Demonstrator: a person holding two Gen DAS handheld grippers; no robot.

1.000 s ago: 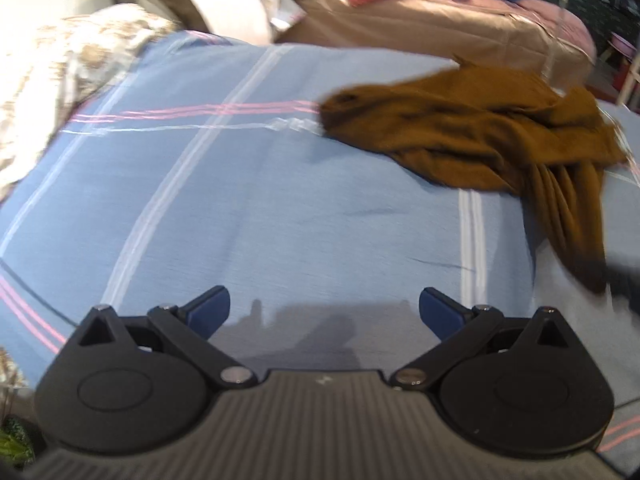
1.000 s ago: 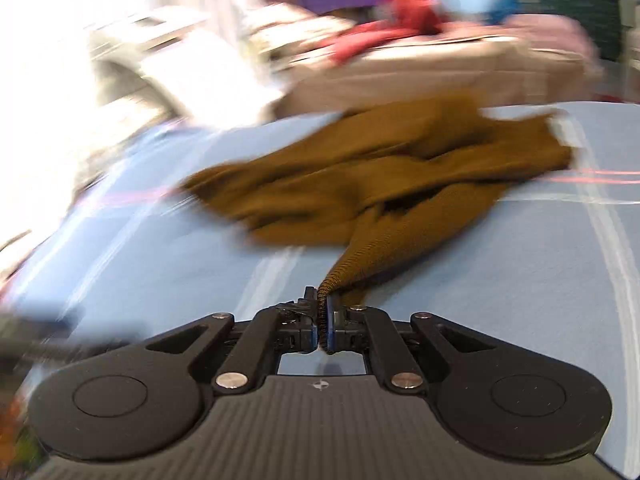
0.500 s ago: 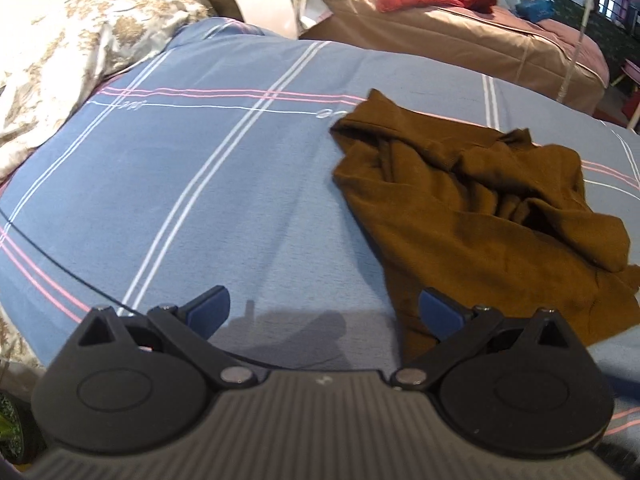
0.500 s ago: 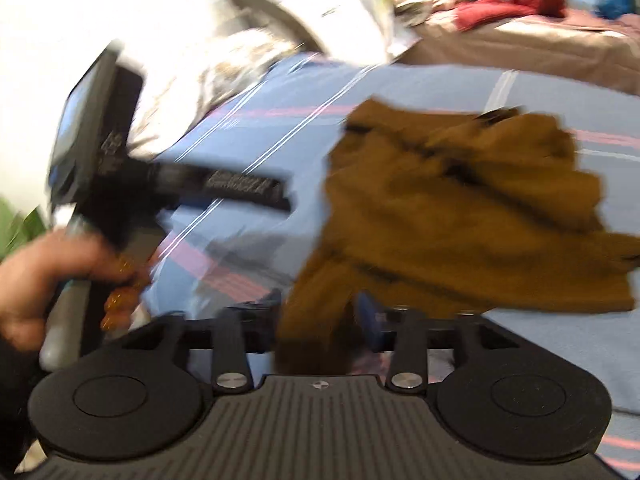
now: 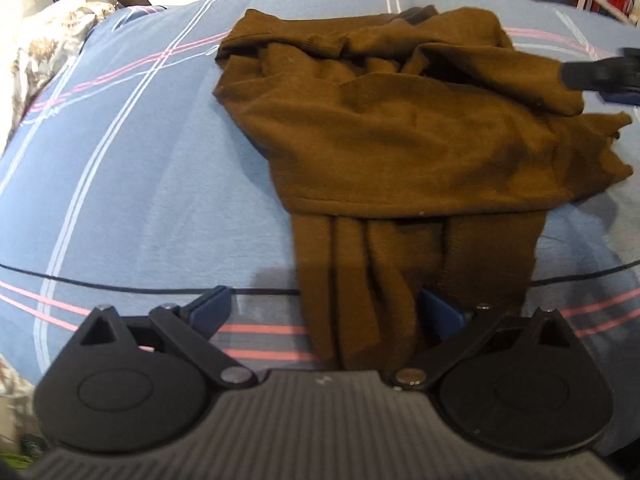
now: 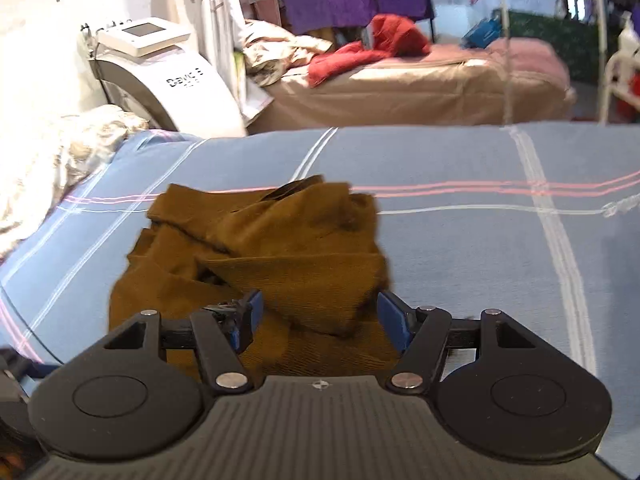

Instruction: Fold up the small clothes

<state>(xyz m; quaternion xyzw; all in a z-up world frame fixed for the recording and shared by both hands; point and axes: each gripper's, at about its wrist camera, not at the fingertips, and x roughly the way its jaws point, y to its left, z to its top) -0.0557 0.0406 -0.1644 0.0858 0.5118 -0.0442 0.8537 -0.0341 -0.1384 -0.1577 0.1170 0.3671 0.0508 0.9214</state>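
Observation:
A crumpled brown garment [image 5: 400, 128] lies on the blue striped bed sheet [image 5: 140, 184]. My left gripper [image 5: 326, 312] sits low over the garment's near end. A bunched strip of brown cloth [image 5: 360, 288] runs between its jaws, close to the right blue pad [image 5: 440, 312] and well off the left one. These jaws are closing and do not pinch the cloth. My right gripper [image 6: 320, 318] hovers over the same garment [image 6: 260, 248] with a fold lying below its spread jaws, which are opening and grip nothing. It also shows at the right edge of the left wrist view [image 5: 600, 72].
A floral blanket [image 6: 60, 152] is heaped at the sheet's left edge. Behind it stands a white machine [image 6: 160, 76]. A second bed [image 6: 420, 92] with red clothes [image 6: 360, 56] lies beyond, beside a metal rack pole [image 6: 600, 40]. Bare sheet [image 6: 500, 260] spreads right of the garment.
The right gripper went from shut on the garment's edge to wide open, and the garment dropped onto the sheet. The left gripper moved down and now straddles a strip of the cloth.

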